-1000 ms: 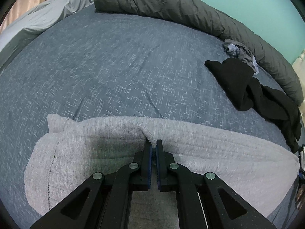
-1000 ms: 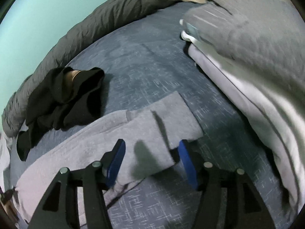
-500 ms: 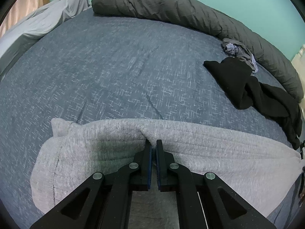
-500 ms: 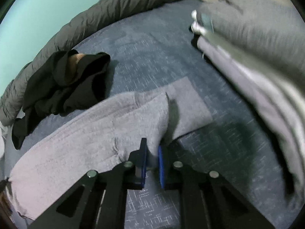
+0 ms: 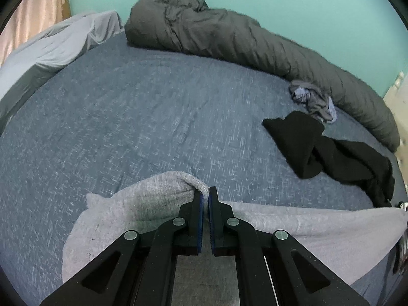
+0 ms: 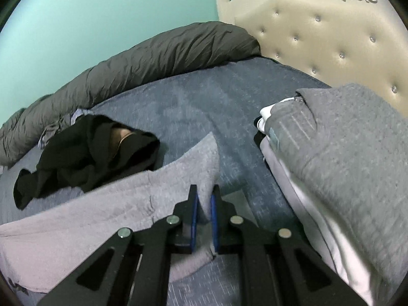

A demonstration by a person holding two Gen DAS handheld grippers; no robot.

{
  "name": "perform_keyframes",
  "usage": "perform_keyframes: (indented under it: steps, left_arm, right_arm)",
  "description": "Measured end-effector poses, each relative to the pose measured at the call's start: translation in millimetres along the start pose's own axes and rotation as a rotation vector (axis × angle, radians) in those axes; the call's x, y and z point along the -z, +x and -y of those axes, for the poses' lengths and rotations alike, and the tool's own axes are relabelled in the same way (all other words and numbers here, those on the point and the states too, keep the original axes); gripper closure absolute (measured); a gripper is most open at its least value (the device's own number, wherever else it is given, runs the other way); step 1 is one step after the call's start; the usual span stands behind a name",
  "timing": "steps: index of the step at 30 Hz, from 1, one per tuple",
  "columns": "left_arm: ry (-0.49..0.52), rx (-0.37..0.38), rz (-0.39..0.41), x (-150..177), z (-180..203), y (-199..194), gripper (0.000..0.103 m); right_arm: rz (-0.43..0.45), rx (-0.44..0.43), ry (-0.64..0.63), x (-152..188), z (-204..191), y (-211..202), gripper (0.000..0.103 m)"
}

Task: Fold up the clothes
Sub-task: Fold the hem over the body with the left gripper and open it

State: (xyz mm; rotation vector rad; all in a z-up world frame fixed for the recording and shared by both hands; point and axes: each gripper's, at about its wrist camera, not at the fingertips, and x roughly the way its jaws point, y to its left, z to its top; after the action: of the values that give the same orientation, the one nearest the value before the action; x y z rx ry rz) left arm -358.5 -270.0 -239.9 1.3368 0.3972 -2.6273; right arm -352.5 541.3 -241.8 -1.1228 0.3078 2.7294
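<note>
Folding is barely begun: grey garment (image 5: 306, 227) is pinched by left hand-held gripper (image 5: 204, 195) and right hand-held gripper (image 6: 204, 199); black garment (image 5: 329, 150) lies unfolded on bed (image 5: 127, 127).

the left gripper (image 5: 206, 196) has its two black fingers with blue pads pressed nearly together, pinching a fold of light grey garment (image 5: 158, 199). the right gripper (image 6: 204, 199) is likewise clamped on the same garment's edge, fingers pointing forward.
</note>
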Motion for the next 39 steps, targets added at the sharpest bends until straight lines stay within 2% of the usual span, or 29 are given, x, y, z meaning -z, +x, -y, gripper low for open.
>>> perform_keyframes:
  steps: [13, 18, 19, 21, 22, 23, 25, 31, 35, 36, 37, 39]
  left_arm:
    - [0.034, -0.025, -0.075, 1, 19, 52, 0.099]
    - [0.061, -0.023, -0.071, 8, 22, 54, 0.097]
    - [0.057, -0.021, -0.061, 8, 21, 51, 0.093]
    - [0.049, -0.019, -0.04, 9, 19, 44, 0.075]
    - [0.042, -0.02, -0.022, 9, 17, 39, 0.058]
    - [0.029, -0.014, -0.005, 9, 15, 33, 0.05]
    - [0.012, -0.009, 0.024, 9, 11, 20, 0.05]
    - [0.006, 0.016, 0.063, 25, 8, -8, 0.05]
    - [-0.007, 0.043, 0.043, 44, 1, -18, 0.05]
    - [-0.004, 0.044, 0.038, 50, -2, -21, 0.05]
    - [-0.002, 0.045, 0.034, 55, -4, -23, 0.05]
    - [-0.006, 0.044, 0.026, 65, -10, -26, 0.049]
  right_arm:
    - [-0.102, 0.07, -0.009, 18, 12, 49, 0.095]
    - [-0.157, 0.087, -0.044, 32, 16, 67, 0.094]
    - [-0.166, 0.097, -0.055, 33, 16, 70, 0.091]
    - [-0.173, 0.128, -0.071, 35, 18, 71, 0.086]
    - [-0.172, 0.134, -0.065, 35, 21, 70, 0.086]
    - [-0.164, 0.151, -0.053, 34, 24, 67, 0.085]
    - [-0.142, 0.17, -0.032, 33, 30, 60, 0.083]
    - [-0.088, 0.119, -0.041, 34, 31, 38, 0.083]
    - [-0.096, 0.013, 0.009, 41, 23, 36, 0.081]
    - [-0.112, -0.016, 0.031, 44, 21, 38, 0.076]
    - [-0.131, -0.04, 0.053, 46, 19, 41, 0.065]
    - [-0.153, -0.078, 0.096, 50, 18, 45, 0.058]
